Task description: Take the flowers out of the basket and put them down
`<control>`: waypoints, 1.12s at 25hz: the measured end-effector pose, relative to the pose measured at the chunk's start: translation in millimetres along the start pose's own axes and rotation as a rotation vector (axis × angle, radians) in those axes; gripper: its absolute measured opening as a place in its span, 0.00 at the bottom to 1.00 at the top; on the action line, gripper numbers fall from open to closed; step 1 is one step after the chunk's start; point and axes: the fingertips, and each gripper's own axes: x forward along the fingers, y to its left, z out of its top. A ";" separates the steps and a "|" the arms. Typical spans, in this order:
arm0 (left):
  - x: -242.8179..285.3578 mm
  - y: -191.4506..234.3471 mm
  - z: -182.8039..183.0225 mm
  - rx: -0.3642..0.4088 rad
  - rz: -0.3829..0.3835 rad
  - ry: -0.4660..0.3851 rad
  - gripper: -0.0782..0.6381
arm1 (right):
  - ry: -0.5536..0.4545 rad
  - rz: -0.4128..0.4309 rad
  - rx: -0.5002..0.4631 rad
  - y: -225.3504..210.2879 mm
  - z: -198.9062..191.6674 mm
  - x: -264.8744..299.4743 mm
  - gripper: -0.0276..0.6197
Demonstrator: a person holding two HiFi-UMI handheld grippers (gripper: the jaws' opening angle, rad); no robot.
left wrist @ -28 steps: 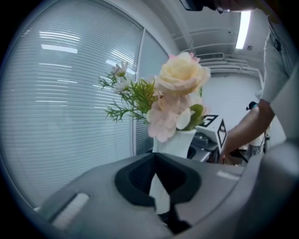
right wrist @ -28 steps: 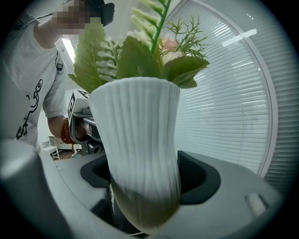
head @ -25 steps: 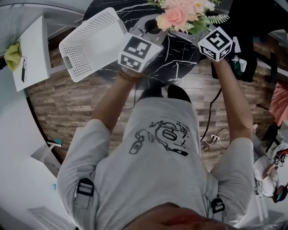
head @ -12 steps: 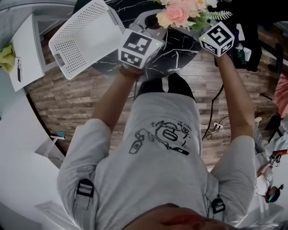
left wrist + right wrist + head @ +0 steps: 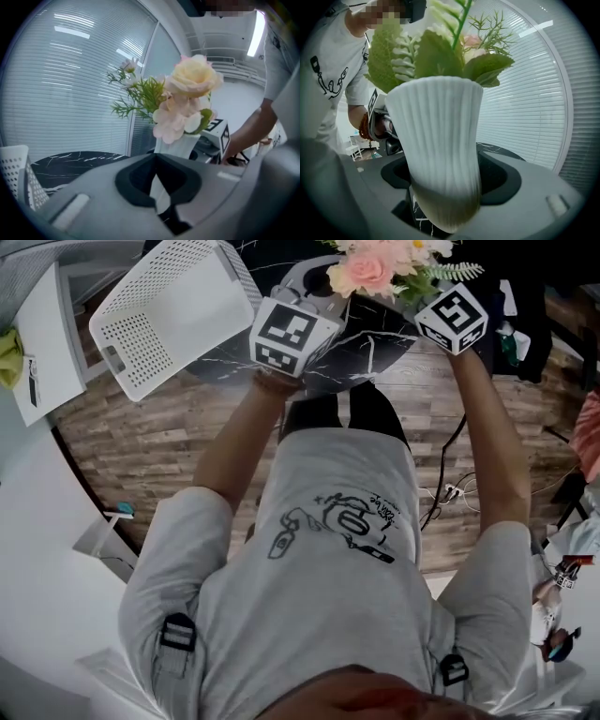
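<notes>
The pink and cream flowers [image 5: 373, 266] stand in a white ribbed vase [image 5: 440, 150]. My right gripper [image 5: 445, 187] is shut on the vase's lower body, over the black marble table [image 5: 375, 345]. The vase is upright; its base is just above or on the marble, I cannot tell which. The flowers [image 5: 187, 98] also show ahead in the left gripper view. My left gripper [image 5: 157, 159] is just left of the vase, jaws together and nothing held. The white perforated basket [image 5: 169, 310] lies tilted at the table's left, empty; its corner [image 5: 18, 173] is seen from the left gripper.
A white shelf [image 5: 42, 343] with a yellow cloth stands left of the table. Wooden floor [image 5: 141, 437] lies below, with cables [image 5: 450, 498] at the right. Blinds [image 5: 70, 84] close off the far side of the table.
The head view has shifted a little, and the basket now sits further up and left in it. Both grippers and the vase of flowers keep their places relative to each other.
</notes>
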 end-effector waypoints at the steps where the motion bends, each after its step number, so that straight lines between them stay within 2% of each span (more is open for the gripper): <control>1: 0.8 0.9 -2.8 -0.001 0.001 -0.001 0.11 | 0.002 0.000 -0.002 -0.1 -2.9 1.2 0.66; 28: 11.8 0.0 -57.4 -0.042 0.021 0.034 0.11 | 0.038 0.007 -0.033 6.7 -54.1 11.0 0.66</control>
